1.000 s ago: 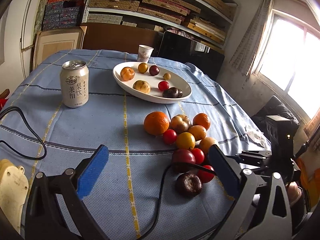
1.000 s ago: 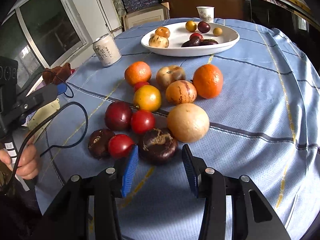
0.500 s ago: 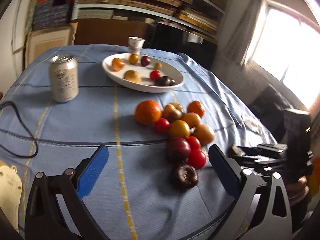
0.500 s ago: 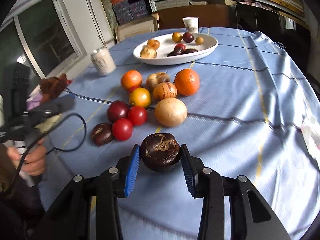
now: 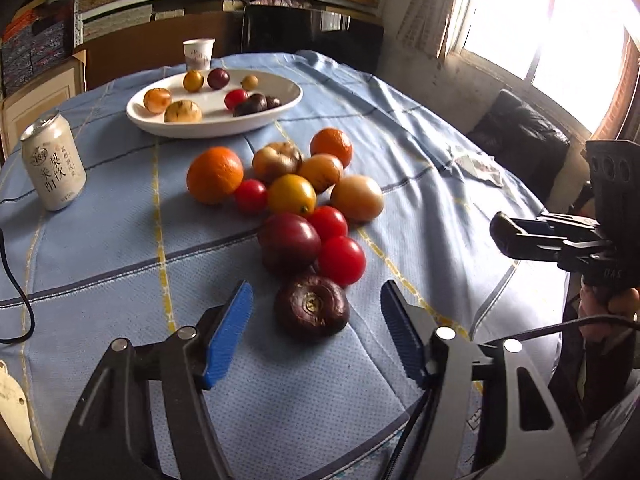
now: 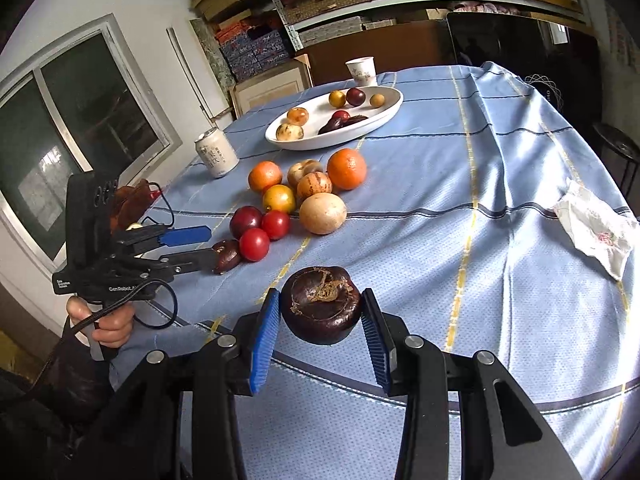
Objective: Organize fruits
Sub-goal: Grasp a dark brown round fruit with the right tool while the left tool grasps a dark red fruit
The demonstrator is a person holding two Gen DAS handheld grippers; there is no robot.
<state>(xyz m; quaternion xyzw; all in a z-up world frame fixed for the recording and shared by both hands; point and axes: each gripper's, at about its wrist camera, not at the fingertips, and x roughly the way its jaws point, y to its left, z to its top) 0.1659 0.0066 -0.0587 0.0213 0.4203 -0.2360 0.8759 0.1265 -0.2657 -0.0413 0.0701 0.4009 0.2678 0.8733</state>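
The right gripper (image 6: 322,336) is clamping a dark purple mangosteen (image 6: 321,305) between its blue pads, holding it clear above the blue tablecloth (image 6: 500,200), near the table's front edge and well apart from the fruit pile (image 6: 298,196).

The left gripper (image 5: 316,332) is standing about half open, its jaws having just been closing; a second dark mangosteen (image 5: 311,311) is lying on the cloth between them, with a gap showing on both sides, so neither pad is pressing it. It is sitting at the near end of the pile, just beside a red tomato (image 5: 341,260) and a dark red plum (image 5: 289,243).

Beyond the pile, the white oval plate (image 5: 160,124) is carrying several small fruits, yellow, orange, red and dark purple. A drink can (image 5: 53,166) is standing left of it.
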